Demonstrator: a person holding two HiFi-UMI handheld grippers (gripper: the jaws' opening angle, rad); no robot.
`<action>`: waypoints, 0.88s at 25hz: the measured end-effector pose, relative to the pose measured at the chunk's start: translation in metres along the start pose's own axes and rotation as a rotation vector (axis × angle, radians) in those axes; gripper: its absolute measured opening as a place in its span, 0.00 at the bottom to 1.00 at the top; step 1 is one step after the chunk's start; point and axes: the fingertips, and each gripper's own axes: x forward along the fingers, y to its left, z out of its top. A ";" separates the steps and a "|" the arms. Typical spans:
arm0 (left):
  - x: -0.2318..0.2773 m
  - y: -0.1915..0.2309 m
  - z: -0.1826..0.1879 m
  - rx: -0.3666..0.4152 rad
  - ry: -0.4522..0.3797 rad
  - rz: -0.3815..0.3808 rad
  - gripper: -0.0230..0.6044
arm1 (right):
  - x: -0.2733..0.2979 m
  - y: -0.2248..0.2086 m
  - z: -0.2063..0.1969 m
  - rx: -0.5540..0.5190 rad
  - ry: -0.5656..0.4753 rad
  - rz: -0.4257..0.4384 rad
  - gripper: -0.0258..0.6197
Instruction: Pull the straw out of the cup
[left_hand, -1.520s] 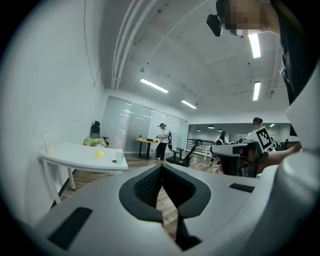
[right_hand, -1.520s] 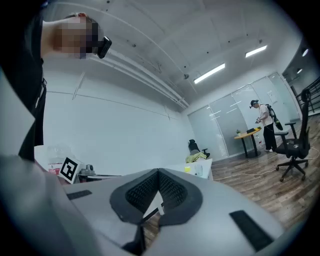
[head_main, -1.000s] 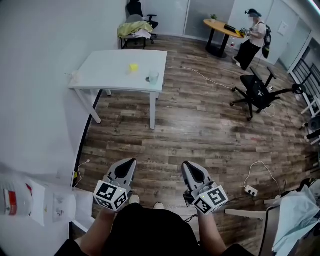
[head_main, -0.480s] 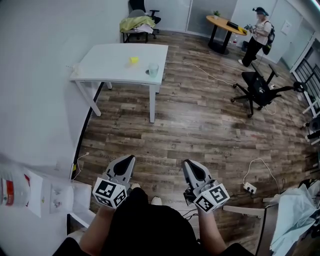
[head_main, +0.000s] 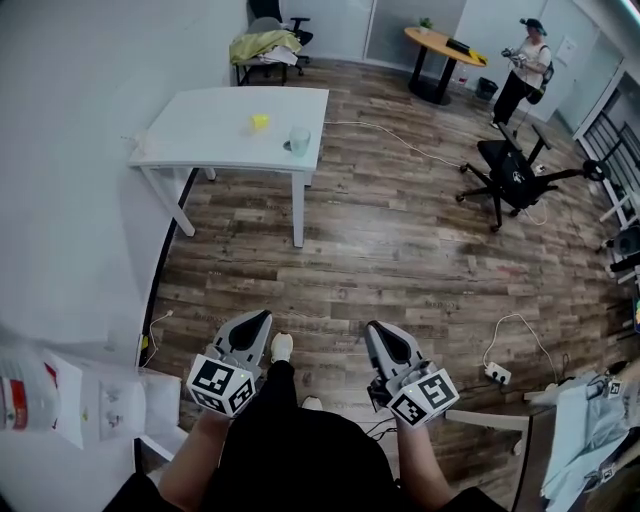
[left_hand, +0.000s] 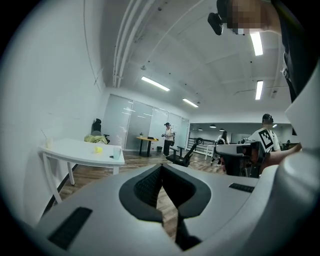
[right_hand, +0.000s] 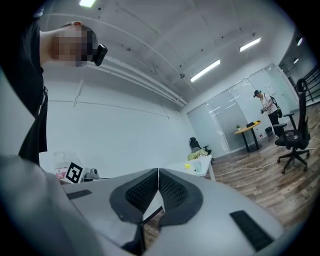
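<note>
Standing near a front corner of the white bench (head_main: 215, 145), the clear cup (head_main: 299, 139) is well apart from both grippers, straight ahead across the wood floor (head_main: 400, 250). Any straw in it is too small to make out. The left gripper (head_main: 258, 325) and right gripper (head_main: 378, 335) point toward it, fingers pressed together on nothing. The left seems slightly nearer.

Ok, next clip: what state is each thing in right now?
left tool: shut, nothing between its jaws.
right tool: shut, nothing between its jaws.
cup: upright on the white table, near its edge, untouched; too small to tell whether a straw is in it.
office chair: standing on the floor, unoccupied.
</note>
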 end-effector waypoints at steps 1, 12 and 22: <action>0.005 0.003 0.000 0.003 0.004 -0.007 0.06 | 0.004 -0.003 0.000 0.001 -0.003 -0.004 0.08; 0.069 0.069 0.023 0.002 0.016 -0.060 0.06 | 0.090 -0.036 0.011 0.001 0.006 0.000 0.07; 0.132 0.140 0.055 0.014 0.020 -0.120 0.06 | 0.178 -0.066 0.031 -0.010 0.001 -0.029 0.08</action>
